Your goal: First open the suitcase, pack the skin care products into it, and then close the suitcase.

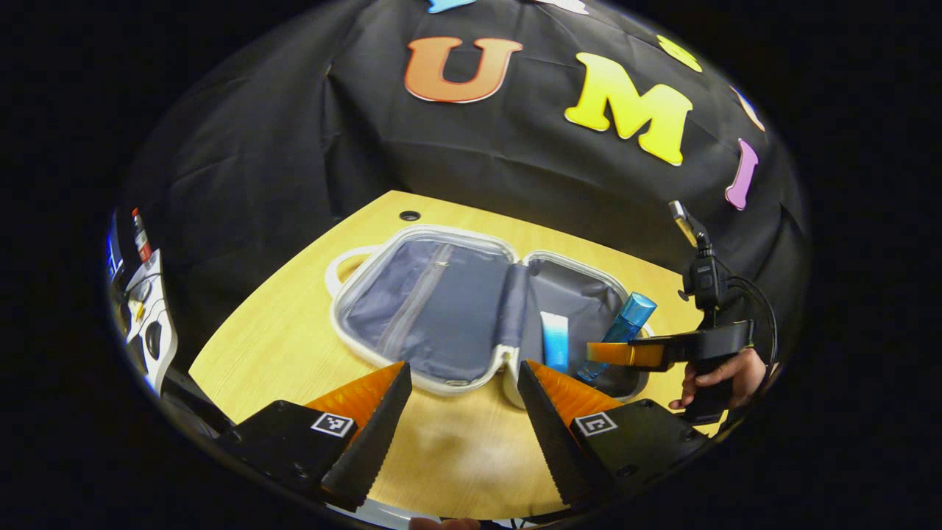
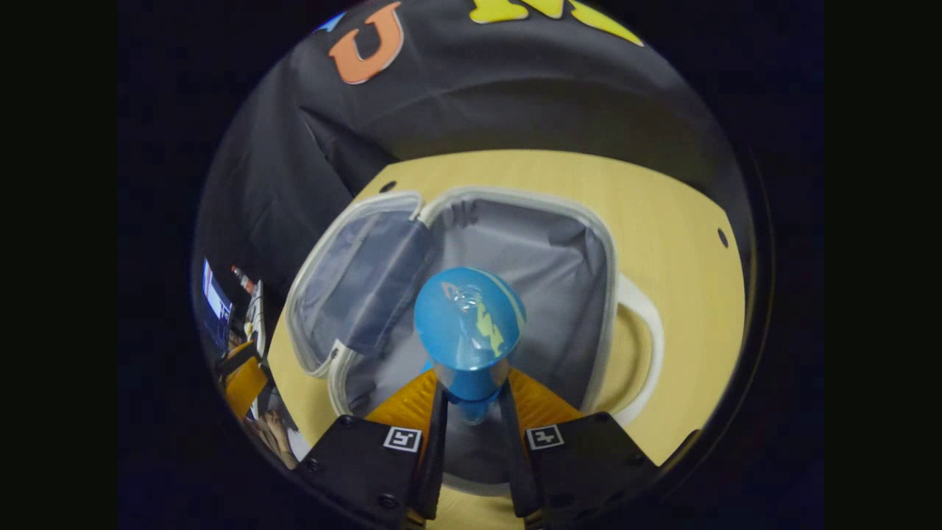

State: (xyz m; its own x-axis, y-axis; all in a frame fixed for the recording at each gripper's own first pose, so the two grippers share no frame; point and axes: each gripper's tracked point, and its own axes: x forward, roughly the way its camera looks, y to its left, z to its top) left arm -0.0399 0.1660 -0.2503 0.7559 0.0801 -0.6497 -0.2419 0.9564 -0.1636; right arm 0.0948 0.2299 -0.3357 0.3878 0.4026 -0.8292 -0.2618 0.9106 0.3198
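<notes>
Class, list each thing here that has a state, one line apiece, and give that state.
Suitcase: open, lying flat on the table.
Blue bottle: gripped by the right tool, held over the suitcase's open half.
Small tube: lying inside the suitcase.
Right tool: shut on the blue bottle.
Left tool: open, holding nothing, in front of the suitcase.

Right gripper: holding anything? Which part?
Yes. The right gripper is shut on the blue bottle, clamping its lower body over the open suitcase. The left gripper is open, holding nothing.
</notes>
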